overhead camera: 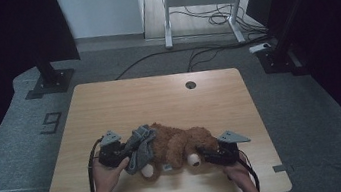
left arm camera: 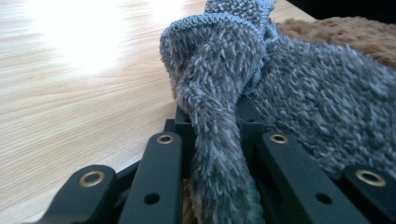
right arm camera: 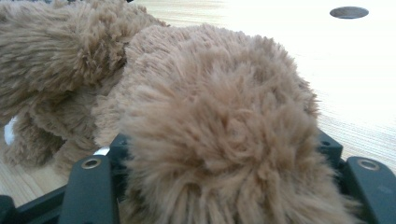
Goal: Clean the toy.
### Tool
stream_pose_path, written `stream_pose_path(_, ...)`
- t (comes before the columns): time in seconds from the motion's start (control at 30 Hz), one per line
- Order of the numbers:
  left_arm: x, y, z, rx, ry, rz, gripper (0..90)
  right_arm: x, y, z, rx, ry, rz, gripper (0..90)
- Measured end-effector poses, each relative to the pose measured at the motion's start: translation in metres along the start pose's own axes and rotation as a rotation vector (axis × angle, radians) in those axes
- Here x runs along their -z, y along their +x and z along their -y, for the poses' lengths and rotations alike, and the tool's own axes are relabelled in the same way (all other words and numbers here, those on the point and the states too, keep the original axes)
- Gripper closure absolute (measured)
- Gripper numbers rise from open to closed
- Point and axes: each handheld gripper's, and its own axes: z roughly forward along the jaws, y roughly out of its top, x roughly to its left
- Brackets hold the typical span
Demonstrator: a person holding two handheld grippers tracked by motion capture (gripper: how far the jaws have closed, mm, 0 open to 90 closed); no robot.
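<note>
A brown teddy bear [overhead camera: 180, 145] lies lengthwise across the table's [overhead camera: 158, 97] near edge. Left gripper [overhead camera: 115, 151] pinches its grey sweater [left arm camera: 219, 140] at one end; right gripper [overhead camera: 217, 155] clamps the head.

Two black grippers and two bare arms

The left gripper [overhead camera: 116, 154] is black, with a grey three-cornered plate on top and a black cable that loops back along the arm. The right gripper [overhead camera: 216, 156] is black too, with the same grey plate and a dark cable. Up close, each one has two flat black jaws with small round brass rings and little holes in them. The left hand [overhead camera: 106, 174] and right hand [overhead camera: 237, 172] wear no gloves, and no sleeves cover the forearms.
</note>
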Motion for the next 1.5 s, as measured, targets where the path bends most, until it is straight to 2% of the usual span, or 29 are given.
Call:
stream_pose_path(0.1, 0.003, 0.006, 0.0, 0.012, 0.001, -0.017, 76.3, 0.0, 0.0, 0.0, 0.0, 0.0, -0.001, 33.6)
stream_pose_path(0.2, 0.006, 0.007, -0.004, 0.025, -0.009, -0.014, 76.3, 0.0, 0.0, -0.001, -0.005, 0.001, -0.004, 33.7)
stream_pose_path(0.3, 0.008, -0.002, -0.019, -0.008, -0.028, -0.016, 76.4, -0.001, -0.002, -0.001, -0.013, 0.001, -0.005, 33.7)
stream_pose_path(0.4, 0.006, -0.016, -0.042, -0.049, -0.045, -0.001, 76.4, -0.001, -0.002, -0.001, -0.014, -0.004, -0.003, 33.8)
stream_pose_path(0.5, -0.003, -0.029, -0.061, -0.07, -0.046, 0.026, 76.3, -0.001, -0.002, -0.001, -0.009, -0.013, 0.001, 33.8)
stream_pose_path(0.6, -0.021, -0.043, -0.079, -0.085, -0.034, 0.065, 76.3, -0.002, -0.002, 0.0, -0.006, -0.019, 0.0, 33.8)
stream_pose_path(0.67, -0.032, -0.05, -0.085, -0.082, -0.017, 0.093, 76.2, -0.002, -0.002, 0.0, -0.006, -0.021, -0.002, 33.8)
stream_pose_path(0.73, -0.048, -0.057, -0.087, -0.08, 0.023, 0.125, 76.3, -0.002, -0.003, 0.0, -0.005, -0.022, -0.003, 33.7)
stream_pose_path(0.77, -0.055, -0.061, -0.086, -0.085, 0.043, 0.126, 76.2, -0.002, -0.003, 0.0, -0.004, -0.023, -0.003, 33.7)
stream_pose_path(0.83, -0.063, -0.065, -0.081, -0.101, 0.069, 0.119, 76.2, -0.001, -0.003, 0.0, -0.003, -0.022, -0.005, 33.7)
stream_pose_path(0.9, -0.066, -0.068, -0.075, -0.129, 0.077, 0.093, 76.2, -0.001, -0.003, 0.0, 0.0, -0.021, -0.005, 33.6)
stream_pose_path(0.97, -0.062, -0.065, -0.07, -0.131, 0.072, 0.086, 76.3, -0.001, -0.003, 0.001, 0.004, -0.02, -0.006, 33.6)
stream_pose_path(1.1, -0.048, -0.051, -0.06, -0.113, 0.057, 0.065, 76.3, 0.0, -0.001, 0.001, 0.011, -0.016, -0.002, 33.6)
stream_pose_path(1.27, -0.022, -0.028, -0.041, -0.099, 0.046, 0.001, 76.4, 0.0, -0.002, 0.001, 0.009, -0.013, -0.002, 33.6)
stream_pose_path(1.37, -0.009, -0.011, -0.028, -0.084, 0.058, -0.044, 76.4, 0.0, -0.002, 0.001, 0.008, -0.013, -0.002, 33.5)
stream_pose_path(1.5, 0.003, 0.01, -0.012, -0.041, 0.082, -0.087, 76.4, 0.0, -0.002, 0.001, 0.006, -0.014, -0.002, 33.5)
